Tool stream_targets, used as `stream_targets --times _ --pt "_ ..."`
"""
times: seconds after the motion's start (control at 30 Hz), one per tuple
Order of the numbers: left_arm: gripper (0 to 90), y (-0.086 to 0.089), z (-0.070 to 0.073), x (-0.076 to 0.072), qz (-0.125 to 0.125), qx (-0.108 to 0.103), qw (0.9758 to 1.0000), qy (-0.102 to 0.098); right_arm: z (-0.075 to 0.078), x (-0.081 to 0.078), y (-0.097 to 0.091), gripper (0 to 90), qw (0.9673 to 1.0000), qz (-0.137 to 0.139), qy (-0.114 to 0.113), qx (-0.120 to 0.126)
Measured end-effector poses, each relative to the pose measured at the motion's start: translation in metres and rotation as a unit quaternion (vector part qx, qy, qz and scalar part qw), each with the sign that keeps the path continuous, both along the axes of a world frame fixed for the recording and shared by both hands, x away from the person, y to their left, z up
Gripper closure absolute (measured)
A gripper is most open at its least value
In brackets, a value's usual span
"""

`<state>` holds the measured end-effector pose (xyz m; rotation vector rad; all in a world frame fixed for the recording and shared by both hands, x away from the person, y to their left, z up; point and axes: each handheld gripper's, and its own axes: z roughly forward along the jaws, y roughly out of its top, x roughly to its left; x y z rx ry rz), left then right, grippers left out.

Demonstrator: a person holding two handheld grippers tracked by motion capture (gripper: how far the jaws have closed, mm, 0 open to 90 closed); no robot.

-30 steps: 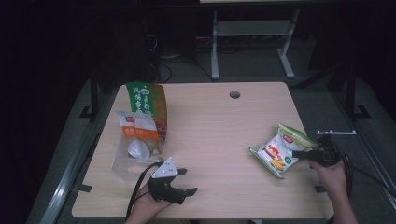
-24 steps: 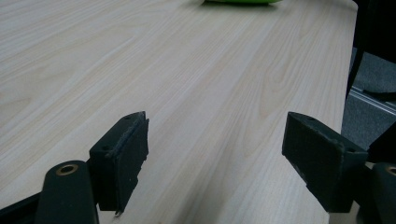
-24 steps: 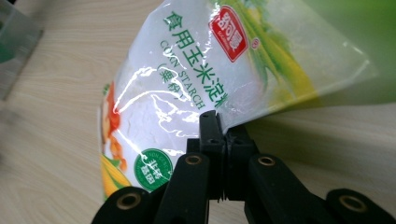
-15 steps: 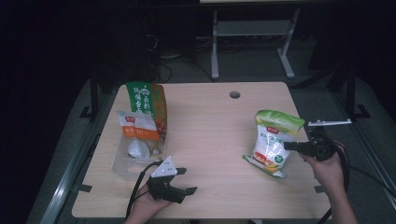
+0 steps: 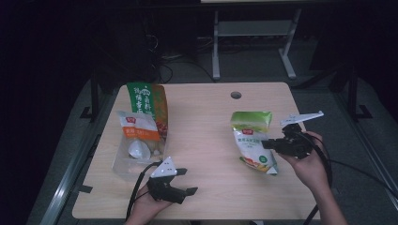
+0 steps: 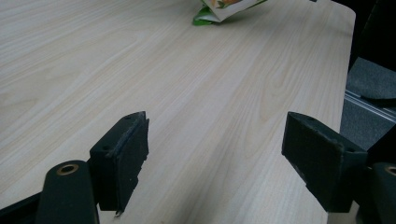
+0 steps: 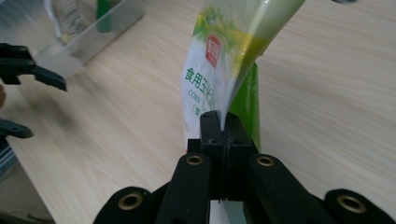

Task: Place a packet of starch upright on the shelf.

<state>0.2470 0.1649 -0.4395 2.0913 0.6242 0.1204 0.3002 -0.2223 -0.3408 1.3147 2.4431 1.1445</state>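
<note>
Table (image 5: 206, 122): we list a pale wood-grain top with a round cable hole (image 5: 236, 95) near its far edge.
Clear plastic bin (image 5: 126, 166): we find it at the table's left side, open-topped and see-through.
Green-and-orange bag (image 5: 148, 101): it stands upright at the bin's far end, printed with characters we cannot read.
White-and-orange packet (image 5: 136, 131): we place it in the bin, in front of the green-and-orange bag; a white spoon-like item (image 5: 137, 149) lies just before it.
Corn starch pouch (image 5: 252, 140): green and white, it hangs upright to the right of the table's middle, held at its side edge; its lower corner is close to the wood, and we cannot tell whether it touches.
Right gripper (image 5: 267, 143): its jaws are pressed together on the pouch's edge seam, plain in the right gripper view (image 7: 223, 128).
Left gripper (image 5: 187, 180): it rests at the near edge beside the bin, jaws spread with nothing between them (image 6: 215, 154).
Progress: we judge the pouch picked up and carried; setting it in the bin with the other packets is left.
</note>
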Motion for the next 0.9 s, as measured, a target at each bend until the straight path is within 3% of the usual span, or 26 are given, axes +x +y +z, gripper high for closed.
stream_targets --times 0.2,0.37,0.67,0.8,0.9 --pt "22.4 0.000 0.000 0.000 0.002 -0.005 1.0000 0.001 0.010 -0.005 0.030 89.5 0.9990 0.042 -0.016 0.007" --pt "22.5 0.000 0.000 0.001 0.003 -0.005 1.0000 0.002 0.011 -0.008 0.062 89.5 0.9960 0.084 -0.026 0.015" --pt "29.0 0.001 0.000 0.007 -0.001 -0.018 0.9997 0.019 -0.004 -0.011 0.106 89.5 0.9872 0.149 -0.035 0.046" --pt "33.1 0.003 0.002 0.008 0.004 -0.034 0.9992 0.021 -0.011 -0.016 0.117 89.5 0.9827 0.169 -0.047 0.060" --pt "37.4 0.004 0.005 0.008 0.012 -0.041 0.9989 0.017 -0.019 -0.017 0.122 89.4 0.9804 0.183 -0.049 0.056"
